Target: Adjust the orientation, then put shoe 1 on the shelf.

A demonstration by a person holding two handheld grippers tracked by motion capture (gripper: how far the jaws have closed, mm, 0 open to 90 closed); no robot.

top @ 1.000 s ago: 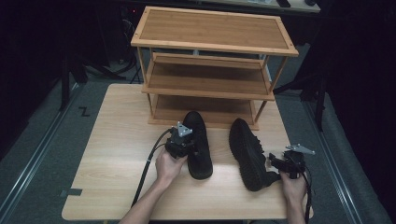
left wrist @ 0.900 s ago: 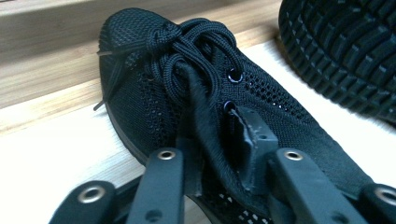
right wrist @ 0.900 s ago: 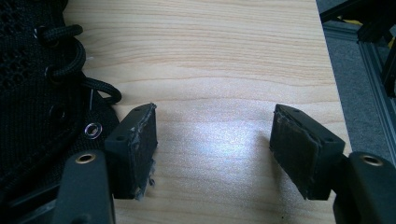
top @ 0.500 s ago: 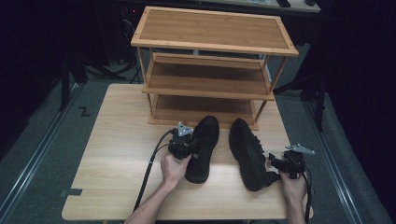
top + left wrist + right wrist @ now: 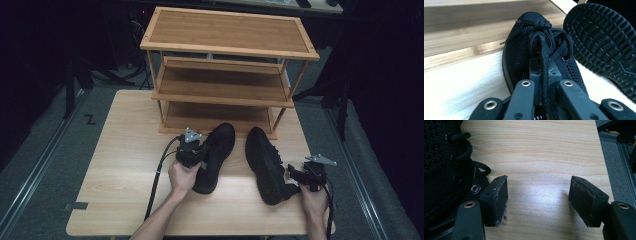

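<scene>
Left tongs point(image 5: 545, 82) have just been closing and now pinch the tongue and laces of the left shoe point(image 5: 215, 155), which lies on the worktop point(image 5: 125, 150) just before the rack point(image 5: 227, 75). Right tongs point(image 5: 539, 200) gape with nothing between them, beside the other shoe point(image 5: 265, 165). I judge the knit soft and light, likely to sag; gripping the firmer collar would suit better. Compared with a second ago, my shoe's toe has swung toward its mate.

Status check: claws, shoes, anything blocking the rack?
Left claw shut on left shoe, just closed. Right claw open beside right shoe, gripping nothing. Bottom shelf of rack looks unobstructed.
</scene>
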